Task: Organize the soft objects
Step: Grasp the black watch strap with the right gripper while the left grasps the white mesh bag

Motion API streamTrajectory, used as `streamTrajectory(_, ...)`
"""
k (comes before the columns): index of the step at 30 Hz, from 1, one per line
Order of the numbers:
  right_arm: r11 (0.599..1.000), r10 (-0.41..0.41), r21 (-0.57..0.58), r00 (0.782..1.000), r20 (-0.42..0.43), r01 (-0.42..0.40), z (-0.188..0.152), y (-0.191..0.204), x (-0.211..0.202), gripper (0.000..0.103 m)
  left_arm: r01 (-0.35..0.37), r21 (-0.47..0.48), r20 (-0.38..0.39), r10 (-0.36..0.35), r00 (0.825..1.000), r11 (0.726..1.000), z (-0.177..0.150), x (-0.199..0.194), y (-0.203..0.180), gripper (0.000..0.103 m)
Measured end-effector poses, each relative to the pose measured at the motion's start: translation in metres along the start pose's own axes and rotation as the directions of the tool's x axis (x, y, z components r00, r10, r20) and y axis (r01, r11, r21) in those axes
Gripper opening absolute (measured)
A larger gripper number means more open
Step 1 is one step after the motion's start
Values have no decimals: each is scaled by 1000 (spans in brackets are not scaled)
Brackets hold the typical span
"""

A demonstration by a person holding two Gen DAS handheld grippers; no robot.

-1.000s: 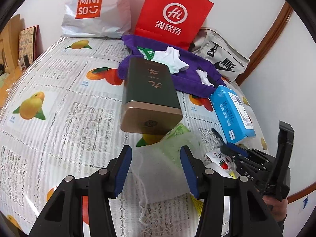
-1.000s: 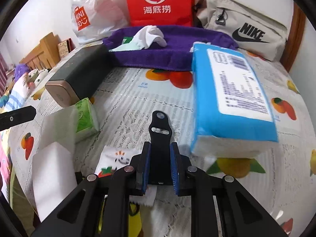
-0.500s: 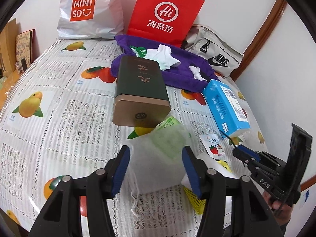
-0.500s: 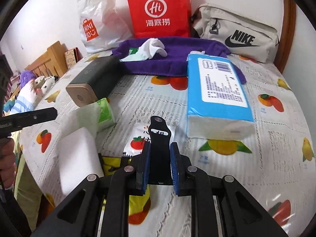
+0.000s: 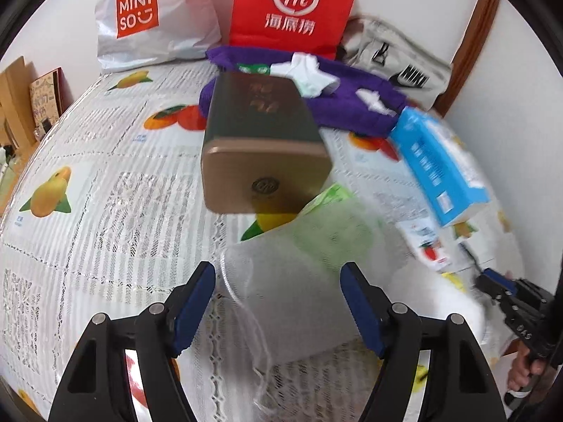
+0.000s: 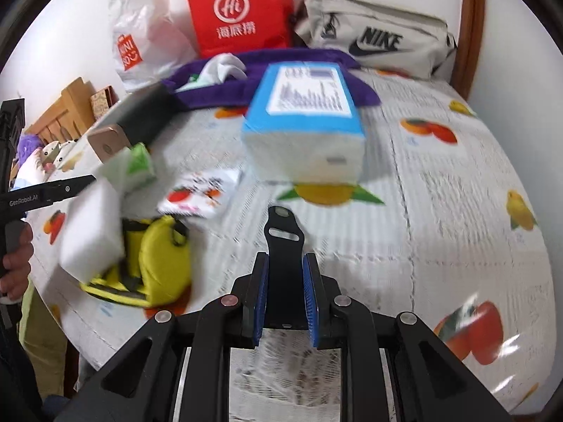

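Note:
My left gripper (image 5: 278, 285) is open, its jaws either side of a white mesh pouch (image 5: 281, 299) that lies on the tablecloth over a green tissue pack (image 5: 330, 218). My right gripper (image 6: 284, 281) is shut on a black strap (image 6: 283, 242) and holds it above the table. The right gripper also shows at the right edge of the left wrist view (image 5: 510, 295). A purple towel (image 5: 334, 105) with white socks (image 5: 309, 74) lies at the back. A white sponge block (image 6: 91, 228) and a yellow pouch (image 6: 155, 256) lie at the left of the right wrist view.
A dark box with a gold end (image 5: 260, 154) lies mid-table. A blue tissue pack (image 6: 306, 119) lies beside it. A small strawberry packet (image 6: 200, 197), a red bag (image 5: 292, 3), a white Miniso bag (image 5: 147, 17) and a Nike pouch (image 6: 373, 38) are around.
My right gripper has pulled back and lifted with the strap, so the tissue pack looks farther. My left gripper has edged forward over the mesh pouch.

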State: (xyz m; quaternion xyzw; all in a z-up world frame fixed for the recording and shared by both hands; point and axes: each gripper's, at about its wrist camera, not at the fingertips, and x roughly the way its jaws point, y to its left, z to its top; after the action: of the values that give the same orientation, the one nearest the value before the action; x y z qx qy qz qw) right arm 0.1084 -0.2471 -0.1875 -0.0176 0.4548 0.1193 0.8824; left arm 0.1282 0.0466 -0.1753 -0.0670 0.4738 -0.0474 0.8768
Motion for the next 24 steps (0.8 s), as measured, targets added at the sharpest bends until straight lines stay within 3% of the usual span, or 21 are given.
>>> streamTrajectory(7,1000,-13,-16,1000,10,13,-4,2,9,25,31,25,20,-31,999,999,0,6,1,73)
streamTrajectory(9,1000,1,-3,1000,18,-1,-3,2,10,38,50,26,31,-51,998,998,0,5,1,57)
streamTrajectory(10,1000,5,5,1000,22,-5,-2,3,11,41,65,22,33,-66,997,998,0,5,1,53)
streamTrajectory(11,1000,2,7,1000,26,-2,-2,5,12,43,89,17,32,-89,995,996,0,5,0,43)
streamTrajectory(12,1000,-15,3,999,30,15,-1,7,13,43,120,13,30,-121,992,993,0,6,0,34)
streamTrajectory(16,998,-60,-28,997,52,61,0,16,17,41,162,10,31,-162,986,987,-1,6,-3,22)
streamTrajectory(17,998,-57,-21,997,54,59,0,15,17,37,171,8,33,-171,985,985,-1,4,-2,17)
streamTrajectory(18,998,-60,-11,997,58,61,0,13,16,27,172,3,37,-172,984,985,-1,2,-2,16)
streamTrajectory(24,999,-53,11,997,52,53,1,8,12,25,139,-3,65,-139,988,990,-1,-15,4,9)
